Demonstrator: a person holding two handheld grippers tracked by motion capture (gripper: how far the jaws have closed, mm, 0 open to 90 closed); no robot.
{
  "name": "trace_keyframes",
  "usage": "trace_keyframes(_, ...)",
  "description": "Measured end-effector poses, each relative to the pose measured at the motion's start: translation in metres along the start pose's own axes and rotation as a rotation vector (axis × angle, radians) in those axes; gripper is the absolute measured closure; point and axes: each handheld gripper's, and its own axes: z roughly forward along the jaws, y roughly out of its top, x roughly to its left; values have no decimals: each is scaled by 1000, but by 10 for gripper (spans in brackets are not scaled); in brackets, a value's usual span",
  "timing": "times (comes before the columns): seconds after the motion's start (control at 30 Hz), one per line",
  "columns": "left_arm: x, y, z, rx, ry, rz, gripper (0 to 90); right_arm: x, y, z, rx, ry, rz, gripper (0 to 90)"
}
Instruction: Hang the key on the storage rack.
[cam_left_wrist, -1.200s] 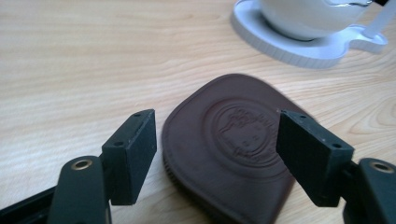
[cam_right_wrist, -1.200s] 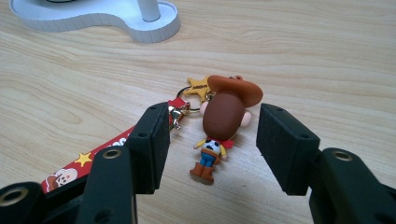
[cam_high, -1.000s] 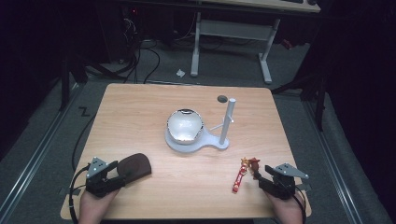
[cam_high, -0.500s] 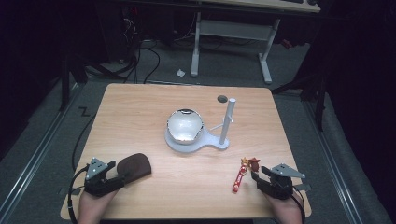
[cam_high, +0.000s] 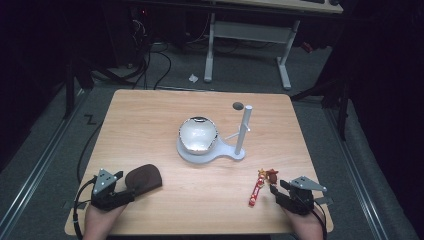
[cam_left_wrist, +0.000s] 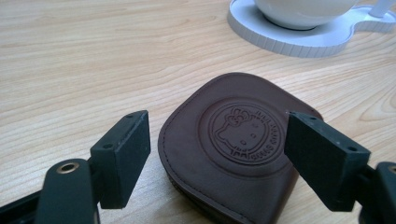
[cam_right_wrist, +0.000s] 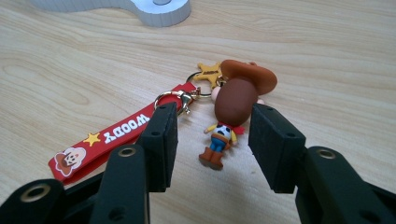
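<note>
Wooden table (cam_high: 150, 125) | keychain (cam_high: 256, 189) lengthwise toward stand | right claw (cam_right_wrist: 212, 140) closing, ungripped | left claw (cam_left_wrist: 217, 154) open over pouch (cam_left_wrist: 233, 158)

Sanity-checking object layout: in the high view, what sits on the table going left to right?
left gripper → brown leather pouch → white bowl on its white stand → white post → red Woody keychain → right gripper

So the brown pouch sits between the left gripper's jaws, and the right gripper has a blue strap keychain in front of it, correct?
Not quite: the strap is red, not blue, as the right gripper view shows. The pouch does sit between the left gripper's open jaws, and the keychain lies at the right gripper.
</note>
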Motion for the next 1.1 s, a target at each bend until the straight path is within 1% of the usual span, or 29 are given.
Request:
trace_keyframes(0.03, 1, 0, 0, -7, -8, -6, 230, -1, -1, -2, -5, -7, 2, 521)
trace_keyframes(0.1, 1, 0, 1, -6, -12, -12, 231, -1, -1, -3, -3, -12, 3, 525)
trace_keyframes(0.17, 1, 0, 2, -4, -16, -11, 231, 1, 1, -3, 6, -11, 9, 525)
trace_keyframes(0.27, 2, -1, 2, -3, -16, -20, 232, 4, 4, 0, 24, -14, -10, 525)
trace_keyframes(0.33, 2, -2, 2, -2, -14, -19, 232, 5, 5, 1, 29, -13, -11, 525)
trace_keyframes(0.37, 1, -1, 2, -1, -10, -7, 232, 6, 7, 3, 44, -14, -16, 525)
trace_keyframes(0.4, 1, -1, 2, -1, -10, -7, 232, 6, 7, 3, 44, -14, -16, 525)
trace_keyframes(0.43, 1, -1, 1, -3, -9, 1, 233, 8, 8, 5, 65, -16, -23, 521)
trace_keyframes(0.47, 1, -1, 1, -3, -9, 1, 233, 8, 8, 5, 65, -16, -23, 521)
trace_keyframes(0.53, 2, -2, 0, -8, -11, -2, 234, 10, 9, 4, 81, -23, -26, 517)
trace_keyframes(0.63, 3, -2, 0, -7, -14, -6, 234, 9, 8, 2, 105, -17, -23, 506)
trace_keyframes(0.67, 4, -2, 1, -7, -17, -9, 234, 9, 8, 2, 105, -17, -23, 506)
trace_keyframes(0.73, 4, -2, 0, -9, -21, -11, 234, 7, 7, 0, 135, 1, -3, 495)
trace_keyframes(0.77, 4, -2, 0, -9, -21, -11, 234, 7, 7, 0, 135, 1, -3, 495)
trace_keyframes(0.8, 4, -2, 0, -12, -19, -16, 234, 7, 8, 0, 159, 8, -2, 489)
trace_keyframes(0.83, 4, -2, 0, -12, -19, -16, 234, 7, 8, 0, 159, 8, -2, 489)
trace_keyframes(0.93, 3, -3, -1, -12, -18, -24, 234, 9, 11, -1, 185, 14, -24, 488)
trace_keyframes(0.97, 3, -3, -1, -12, -18, -24, 234, 9, 11, -1, 185, 14, -24, 488)
trace_keyframes(1.0, 3, -2, -1, -12, -15, -22, 233, 10, 12, 0, 192, 14, -39, 483)
trace_keyframes(1.1, 4, -1, -1, -16, -9, -20, 233, 10, 13, 3, 202, 26, -42, 483)
